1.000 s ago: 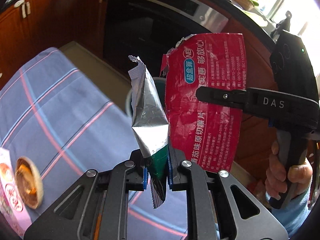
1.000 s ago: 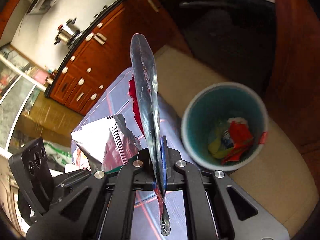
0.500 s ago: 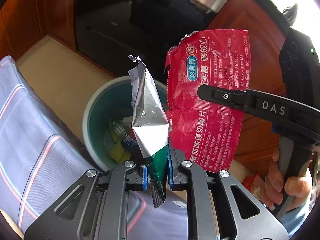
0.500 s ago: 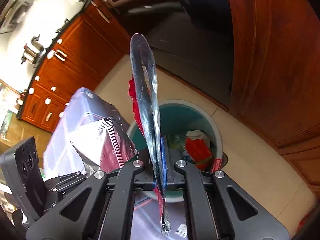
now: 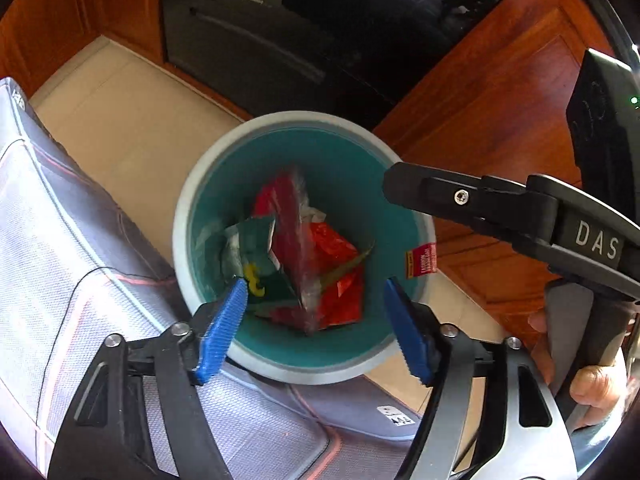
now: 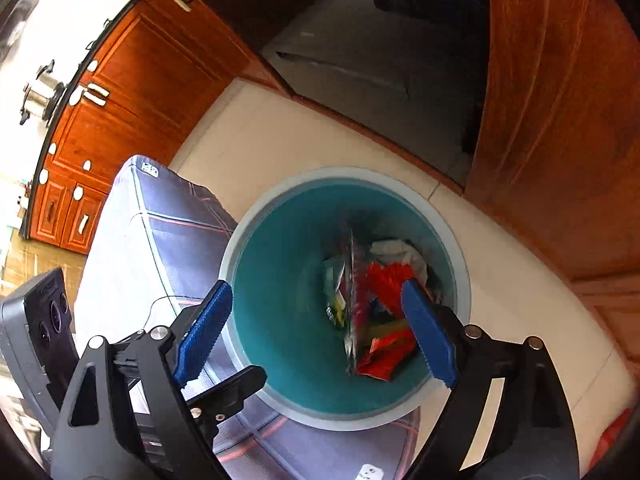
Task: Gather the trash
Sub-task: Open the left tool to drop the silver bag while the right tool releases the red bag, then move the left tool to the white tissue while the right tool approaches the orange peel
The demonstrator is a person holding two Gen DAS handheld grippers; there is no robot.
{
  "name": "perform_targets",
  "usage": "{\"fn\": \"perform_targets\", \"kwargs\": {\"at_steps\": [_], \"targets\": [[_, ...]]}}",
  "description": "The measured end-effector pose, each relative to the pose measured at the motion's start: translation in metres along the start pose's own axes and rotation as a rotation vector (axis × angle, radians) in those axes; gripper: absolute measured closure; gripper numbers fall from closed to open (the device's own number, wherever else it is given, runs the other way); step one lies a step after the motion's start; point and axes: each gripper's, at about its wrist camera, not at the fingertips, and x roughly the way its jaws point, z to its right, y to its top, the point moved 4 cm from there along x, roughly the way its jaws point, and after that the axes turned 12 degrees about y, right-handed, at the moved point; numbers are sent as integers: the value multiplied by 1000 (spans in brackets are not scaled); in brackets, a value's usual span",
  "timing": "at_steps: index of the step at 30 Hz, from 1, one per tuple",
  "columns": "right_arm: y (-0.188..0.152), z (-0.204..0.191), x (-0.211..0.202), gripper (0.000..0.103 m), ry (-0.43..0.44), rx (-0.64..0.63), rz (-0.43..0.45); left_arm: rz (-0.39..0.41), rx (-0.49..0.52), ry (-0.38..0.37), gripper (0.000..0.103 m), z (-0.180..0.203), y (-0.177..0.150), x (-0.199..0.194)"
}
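Note:
A teal bin with a grey rim [image 5: 188, 200] [image 6: 460, 240] stands on the floor below both grippers. Inside it lie crumpled wrappers, and the green-and-silver wrapper [image 5: 256, 256] and the red chip bag [image 5: 296, 240] [image 6: 354, 292] appear blurred, dropping in. My left gripper [image 5: 316, 332] hovers over the bin with its jaws opening and nothing between the blue pads [image 5: 224, 328]. My right gripper [image 6: 316, 332] also hangs over the bin, jaws opening, empty. The right gripper's finger [image 5: 460, 200] crosses the bin's right side in the left wrist view.
A table under a grey cloth with red stripes [image 5: 60, 280] [image 6: 160, 208] touches the bin's near side. Red-brown wooden cabinets [image 5: 500, 100] [image 6: 140, 80] and a dark appliance front [image 5: 260, 40] surround the beige floor [image 6: 280, 140]. A small red scrap [image 5: 421, 259] lies beside the bin.
Both grippers sank closer over the bin and opened. The green-and-silver wrapper left the left jaws and the red chip bag left the right jaws; both now fall into the bin.

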Motion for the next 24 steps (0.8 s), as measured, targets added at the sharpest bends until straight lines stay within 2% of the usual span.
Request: {"fn": "perform_targets", "kwargs": {"at_steps": [11, 15, 24], "targets": [[-15, -9, -12, 16, -20, 20, -10, 48, 28, 60, 13, -2, -14, -28], [-26, -20, -23, 16, -17, -1, -8, 87, 40, 71, 11, 4, -22, -47], [-66, -59, -51, 14, 18, -61, 2, 182, 48, 92, 8, 3, -63, -103]]}}
